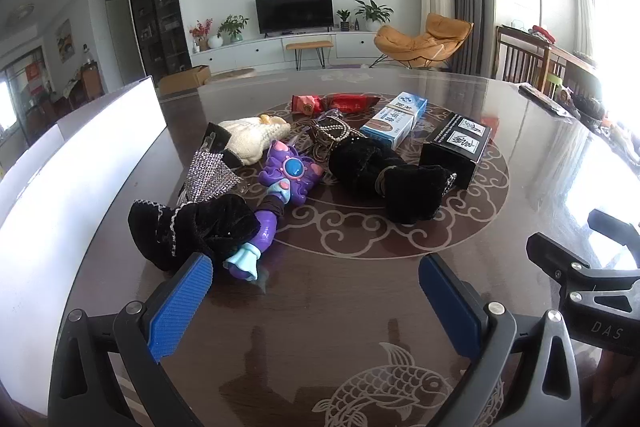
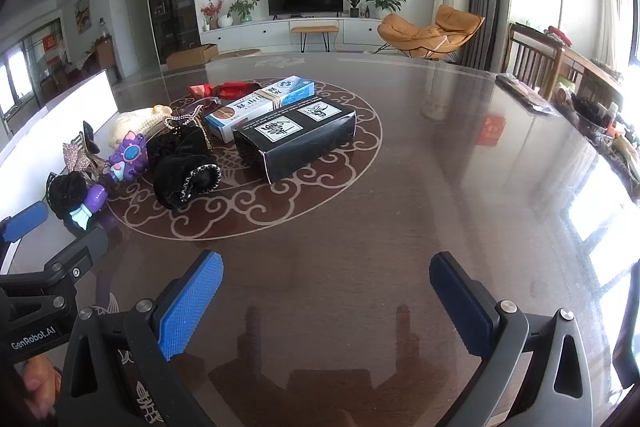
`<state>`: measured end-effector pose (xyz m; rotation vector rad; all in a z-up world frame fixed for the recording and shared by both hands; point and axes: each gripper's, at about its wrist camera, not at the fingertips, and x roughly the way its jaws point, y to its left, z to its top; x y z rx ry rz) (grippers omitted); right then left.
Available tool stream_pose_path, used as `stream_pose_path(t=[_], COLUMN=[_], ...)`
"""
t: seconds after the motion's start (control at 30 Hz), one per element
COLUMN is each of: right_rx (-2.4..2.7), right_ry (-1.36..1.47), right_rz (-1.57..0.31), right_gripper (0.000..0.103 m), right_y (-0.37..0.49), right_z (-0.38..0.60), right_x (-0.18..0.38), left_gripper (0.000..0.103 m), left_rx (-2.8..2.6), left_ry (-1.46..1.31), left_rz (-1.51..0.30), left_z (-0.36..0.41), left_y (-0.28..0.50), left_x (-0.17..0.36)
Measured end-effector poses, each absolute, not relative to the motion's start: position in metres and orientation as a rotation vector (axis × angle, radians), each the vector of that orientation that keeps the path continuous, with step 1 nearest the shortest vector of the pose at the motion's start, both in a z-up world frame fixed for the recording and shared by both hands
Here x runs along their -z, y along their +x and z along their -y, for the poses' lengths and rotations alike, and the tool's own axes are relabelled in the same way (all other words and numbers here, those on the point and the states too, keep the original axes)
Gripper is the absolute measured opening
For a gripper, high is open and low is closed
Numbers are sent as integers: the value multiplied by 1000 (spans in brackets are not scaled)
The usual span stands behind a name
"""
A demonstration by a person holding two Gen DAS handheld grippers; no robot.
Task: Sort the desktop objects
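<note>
A heap of small things lies on the dark patterned table [image 1: 360, 307]: a purple toy [image 1: 284, 183], two black velvet bows [image 1: 192, 231] [image 1: 384, 171], a sequinned hair clip [image 1: 208, 175], a cream knitted piece [image 1: 256, 139], red snack packets [image 1: 336, 103], a blue-white box [image 1: 396, 119] and a black box [image 1: 456, 147]. My left gripper [image 1: 320, 279] hovers open just in front of the toy's foot, nothing between its blue pads. My right gripper [image 2: 328, 279] is open over bare table [image 2: 400, 207], short of the black box [image 2: 296, 139] and the near velvet bow [image 2: 184, 175].
A white container wall [image 1: 80, 167] runs along the table's left side. The other gripper's body [image 1: 580, 267] is close on the right in the left wrist view. Clutter [image 2: 592, 115] lines the table's far right edge, with chairs behind. A hand [image 2: 36, 383] shows at the lower left.
</note>
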<state>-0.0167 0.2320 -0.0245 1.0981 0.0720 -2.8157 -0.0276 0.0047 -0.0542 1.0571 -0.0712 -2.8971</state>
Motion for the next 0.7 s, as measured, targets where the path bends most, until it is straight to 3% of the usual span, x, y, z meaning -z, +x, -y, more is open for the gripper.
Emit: stream_pose_path(t=[0.33, 0.7], right_rx=[2765, 2787], right_ry=[1141, 1176], right_rz=[62, 26], right_gripper=[103, 103], right_y=[-22, -24], right_z=[-241, -239], right_x=[30, 31], left_gripper=[103, 103], left_rx=[2893, 2888], left_ry=[1059, 1066], left_rz=[29, 45], left_z=[-2, -4], left_y=[-28, -27], left_x=[54, 55])
